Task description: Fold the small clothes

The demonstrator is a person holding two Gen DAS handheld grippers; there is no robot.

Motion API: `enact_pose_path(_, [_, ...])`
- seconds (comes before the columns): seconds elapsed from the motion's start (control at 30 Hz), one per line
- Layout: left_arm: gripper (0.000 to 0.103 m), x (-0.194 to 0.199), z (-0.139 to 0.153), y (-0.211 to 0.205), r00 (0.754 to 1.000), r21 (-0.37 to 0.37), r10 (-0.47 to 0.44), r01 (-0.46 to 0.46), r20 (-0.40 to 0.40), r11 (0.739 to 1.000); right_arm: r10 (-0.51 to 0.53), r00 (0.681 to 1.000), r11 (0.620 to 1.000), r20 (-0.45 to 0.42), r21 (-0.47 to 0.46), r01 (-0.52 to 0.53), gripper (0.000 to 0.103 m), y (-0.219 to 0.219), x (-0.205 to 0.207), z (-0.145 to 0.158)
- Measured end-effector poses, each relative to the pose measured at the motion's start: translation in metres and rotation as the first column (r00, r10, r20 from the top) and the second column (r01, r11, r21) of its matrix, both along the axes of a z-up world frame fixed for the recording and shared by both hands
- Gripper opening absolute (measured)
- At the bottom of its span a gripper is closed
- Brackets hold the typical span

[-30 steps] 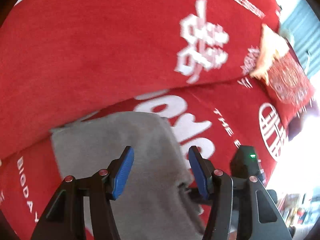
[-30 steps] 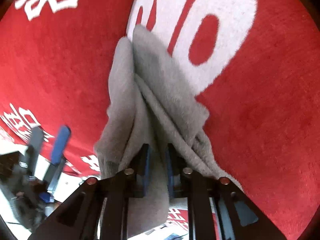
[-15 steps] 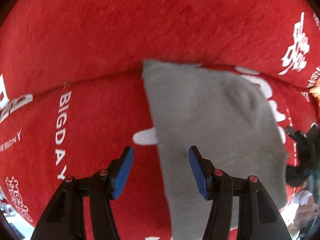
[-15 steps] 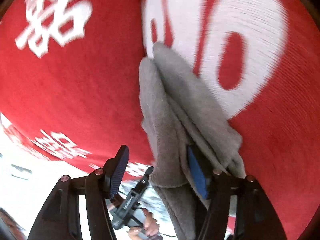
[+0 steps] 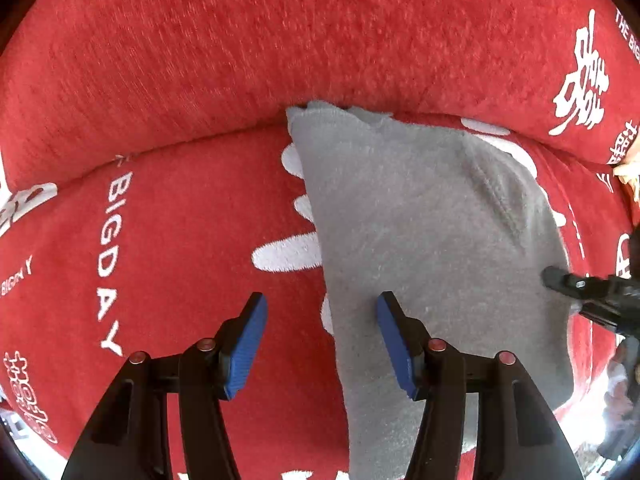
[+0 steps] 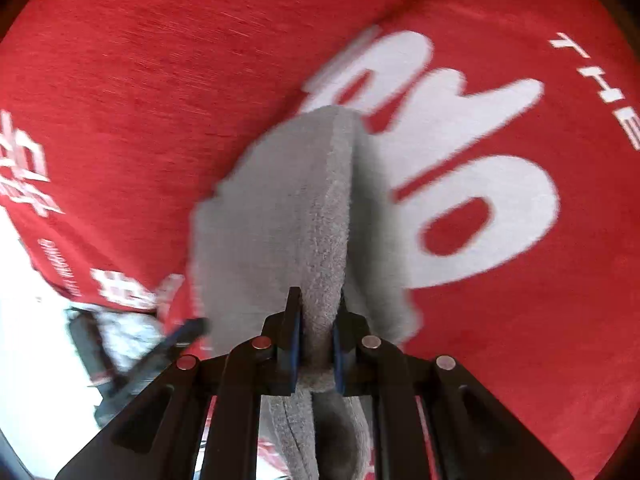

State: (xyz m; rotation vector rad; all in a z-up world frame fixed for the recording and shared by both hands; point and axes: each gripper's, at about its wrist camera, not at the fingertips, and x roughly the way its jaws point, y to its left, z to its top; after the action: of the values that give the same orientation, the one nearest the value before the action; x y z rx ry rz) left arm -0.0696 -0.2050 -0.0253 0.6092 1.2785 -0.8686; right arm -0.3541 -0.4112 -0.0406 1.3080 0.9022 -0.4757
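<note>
A small grey fleecy garment (image 5: 420,240) lies on a red blanket with white lettering (image 5: 160,240). My left gripper (image 5: 320,340) points down over the garment's left edge. Its jaws are opening, the edge runs between the blue pads (image 5: 244,348), and neither pad presses on it. In the right wrist view my right gripper (image 6: 316,320) is closing, and its pads pinch a raised fold of the grey garment (image 6: 272,216), which hangs up from the blanket (image 6: 520,320). One of its black fingers (image 5: 560,278) shows at the garment's right edge in the left wrist view.
A second red cushion or fold (image 5: 280,40) rises just behind the garment. A pale peach thing (image 5: 630,172) sits at the far right edge. The blanket's edge and a bright floor (image 6: 24,320) lie to the lower left in the right wrist view.
My left gripper swung from over the garment to its left edge and sank. My right gripper let the cloth go, opened wide, then closed on a fold and lifted it.
</note>
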Motion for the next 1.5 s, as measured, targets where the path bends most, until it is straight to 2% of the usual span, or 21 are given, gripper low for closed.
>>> enact_pose_path(0.03, [0.073,-0.001,-0.002,0.002,1.000,0.007,0.003,-0.004,0.023,1.000,0.018,1.000,1.000,-0.021,-0.009,-0.019,0.016,0.003,0.004,-0.003])
enact_pose_path(0.07, [0.074,-0.001,-0.003,0.002,0.999,0.007,0.003,-0.003,0.034,1.000,0.017,1.000,1.000,-0.020,-0.008,-0.017,0.016,0.003,0.004,-0.003])
enact_pose_path(0.33, [0.074,-0.001,0.008,0.012,1.000,0.053,-0.005,0.004,0.021,0.999,0.012,0.992,0.997,-0.123,-0.069,-0.021,0.017,0.003,-0.012,0.024])
enact_pose_path(0.4, [0.069,-0.004,0.012,0.016,1.000,0.042,-0.009,0.010,-0.021,0.999,0.012,0.992,0.997,-0.123,-0.071,-0.021,0.016,0.005,-0.026,0.026])
enact_pose_path(0.43, [0.060,-0.006,0.014,0.018,0.999,0.031,-0.014,0.016,-0.052,0.999,0.019,0.993,0.997,-0.116,-0.073,-0.028,0.016,0.008,-0.031,0.030])
enact_pose_path(0.47, [0.058,-0.010,0.015,0.021,0.997,0.025,-0.021,0.023,-0.079,0.999,0.025,0.994,0.997,-0.108,-0.075,-0.033,0.016,0.011,-0.033,0.033])
enact_pose_path(0.57, [0.058,-0.024,0.012,0.028,0.992,0.010,-0.045,0.047,-0.118,0.999,0.043,0.997,0.995,-0.072,-0.091,-0.049,0.016,0.022,-0.042,0.049])
enact_pose_path(0.7, [0.058,-0.045,-0.009,0.039,0.990,0.044,-0.072,0.078,-0.124,0.996,0.101,0.995,0.991,-0.014,-0.092,-0.101,0.016,0.044,-0.036,0.066])
enact_pose_path(0.77, [0.058,-0.051,-0.024,0.045,0.987,0.071,-0.074,0.085,-0.143,0.994,0.152,0.987,0.981,-0.059,-0.110,-0.158,0.017,0.058,-0.028,0.069])
enact_pose_path(0.87, [0.063,-0.054,-0.034,0.056,0.986,0.069,-0.057,0.069,-0.159,0.995,0.175,0.966,0.970,-0.192,-0.134,-0.202,0.021,0.073,-0.022,0.060])
enact_pose_path(1.0, [0.063,-0.052,-0.031,0.061,0.984,0.064,-0.057,0.068,-0.167,0.996,0.168,0.957,0.978,-0.235,-0.083,-0.192,0.021,0.084,-0.024,0.041])
enact_pose_path(1.07, [0.063,-0.052,-0.031,0.062,0.983,0.065,-0.073,0.085,-0.167,0.994,0.159,0.954,0.977,-0.252,-0.097,-0.188,0.009,0.087,-0.026,0.042])
enact_pose_path(1.13, [0.063,-0.053,-0.031,0.063,0.982,0.062,-0.084,0.095,-0.168,0.994,0.132,0.948,0.977,-0.290,-0.124,-0.174,0.008,0.087,-0.029,0.041])
enact_pose_path(1.2, [0.069,-0.053,-0.032,0.063,0.982,0.063,-0.085,0.096,-0.168,0.993,0.109,0.938,0.978,-0.328,-0.133,-0.160,0.008,0.085,-0.034,0.031])
enact_pose_path(1.23, [0.074,-0.053,-0.034,0.063,0.984,0.073,-0.079,0.092,-0.159,0.993,0.103,0.936,0.981,-0.336,-0.122,-0.152,0.008,0.084,-0.037,0.025])
enact_pose_path(1.3, [0.074,-0.049,-0.036,0.060,0.983,0.079,-0.068,0.083,-0.168,0.993,0.075,0.945,0.989,-0.318,-0.095,-0.110,0.009,0.083,-0.042,0.014])
enact_pose_path(1.5, [0.074,-0.045,-0.037,0.059,0.982,0.091,-0.079,0.095,-0.174,0.991,0.050,0.941,0.991,-0.334,-0.104,-0.089,0.013,0.090,-0.048,0.019])
